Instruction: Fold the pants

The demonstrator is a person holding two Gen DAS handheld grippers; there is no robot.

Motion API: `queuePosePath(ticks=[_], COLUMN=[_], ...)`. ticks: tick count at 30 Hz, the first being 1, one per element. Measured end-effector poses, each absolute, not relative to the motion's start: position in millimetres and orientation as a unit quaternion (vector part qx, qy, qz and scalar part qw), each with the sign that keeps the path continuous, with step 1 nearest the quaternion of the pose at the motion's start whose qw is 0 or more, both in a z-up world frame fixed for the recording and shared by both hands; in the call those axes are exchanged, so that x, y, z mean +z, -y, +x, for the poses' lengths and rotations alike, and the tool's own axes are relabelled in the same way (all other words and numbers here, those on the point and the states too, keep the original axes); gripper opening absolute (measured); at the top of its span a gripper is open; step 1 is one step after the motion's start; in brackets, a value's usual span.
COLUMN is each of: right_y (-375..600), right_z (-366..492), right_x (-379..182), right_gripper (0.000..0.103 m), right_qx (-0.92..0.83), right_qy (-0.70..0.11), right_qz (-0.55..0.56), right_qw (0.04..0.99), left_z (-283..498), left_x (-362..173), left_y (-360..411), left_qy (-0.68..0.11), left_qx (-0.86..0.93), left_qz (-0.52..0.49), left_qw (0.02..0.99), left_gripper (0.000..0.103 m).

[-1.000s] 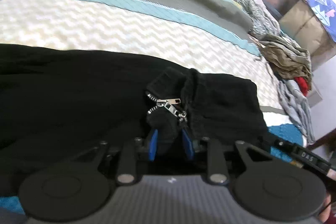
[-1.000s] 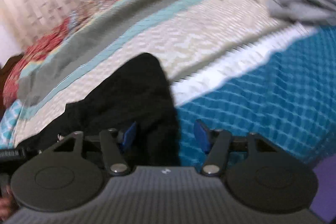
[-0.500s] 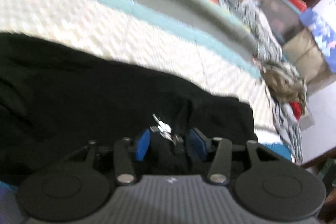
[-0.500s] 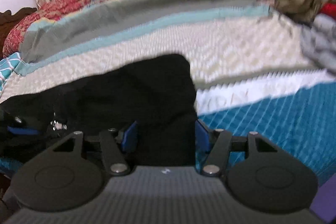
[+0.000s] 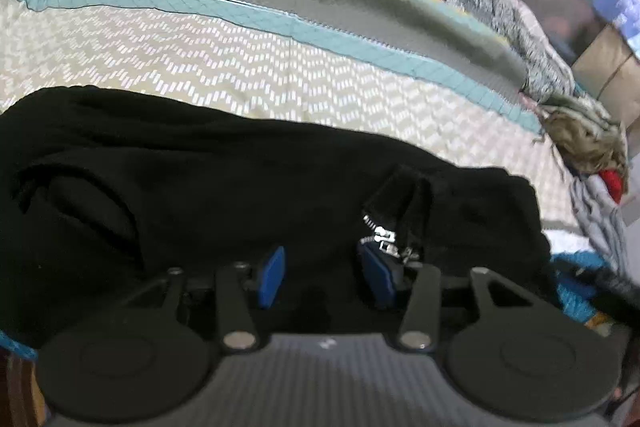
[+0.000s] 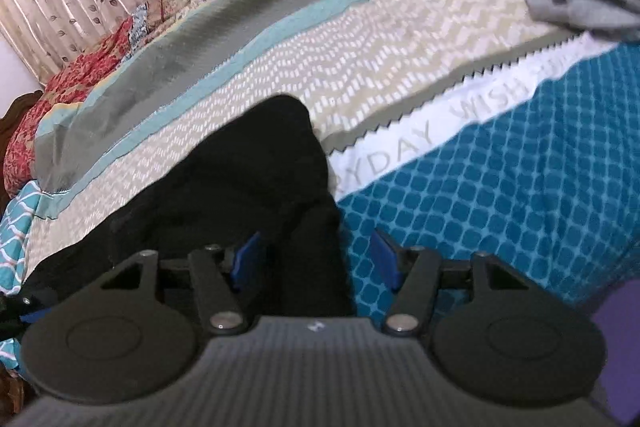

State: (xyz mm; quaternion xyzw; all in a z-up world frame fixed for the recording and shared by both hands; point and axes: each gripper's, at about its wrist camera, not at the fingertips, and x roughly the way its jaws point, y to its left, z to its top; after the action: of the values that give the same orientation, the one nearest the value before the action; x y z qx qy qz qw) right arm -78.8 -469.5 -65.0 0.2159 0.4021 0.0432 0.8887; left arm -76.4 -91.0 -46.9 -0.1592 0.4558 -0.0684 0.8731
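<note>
Fingers [image 5: 272,277] of left gripper [image 5: 324,277] now spread, zipper [image 5: 384,239] released; right gripper [image 6: 314,261] likewise wide over pants [image 5: 200,195], ready to regrip.

One pair of black pants [image 5: 224,195], one zipper [image 5: 384,239], two grippers [image 5: 320,277] [image 6: 312,263], one bedspread [image 6: 400,67].

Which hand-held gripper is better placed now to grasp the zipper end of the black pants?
Left. The left hand-held gripper is open with the zipper beside its right finger; the right hand-held gripper straddles the black pants' plain edge.
</note>
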Motion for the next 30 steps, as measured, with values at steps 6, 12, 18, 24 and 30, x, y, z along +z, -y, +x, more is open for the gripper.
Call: queuePosePath(ticks=[6,12,18,24,30], right_y=[428,321,209,126,83], right_z=[-78,-73,-75,-77,-70], right_x=[-38,-21,-21,-29,-42], right_gripper=[0.062,0.062,0.062,0.062,0.062], right_qx=[0.107,0.257,0.395,0.465,0.476], right_qy=[-0.367,-0.360,-0.365,-0.353,-0.374], right_qz=[0.159,0.056,-0.024,-0.102,-0.127], right_qw=[0.910,0.895,0.843,0.805,0.786], left_z=[-99,-152,-179,-153,-125], left_x=[-19,-21,-61,-92,-97], left_y=[38,-83,-158,-164,-154], left_qy=[-0.414,-0.362,-0.342,-0.344,-0.355], left_qx=[-0.047,0.086,0.117,0.058,0.039], left_qz=[-0.174,-0.294,-0.438,-0.487,-0.447], left_qw=[0.892,0.880,0.823,0.801,0.820], left_gripper=[0.048,0.054,0.065,0.084,0.040])
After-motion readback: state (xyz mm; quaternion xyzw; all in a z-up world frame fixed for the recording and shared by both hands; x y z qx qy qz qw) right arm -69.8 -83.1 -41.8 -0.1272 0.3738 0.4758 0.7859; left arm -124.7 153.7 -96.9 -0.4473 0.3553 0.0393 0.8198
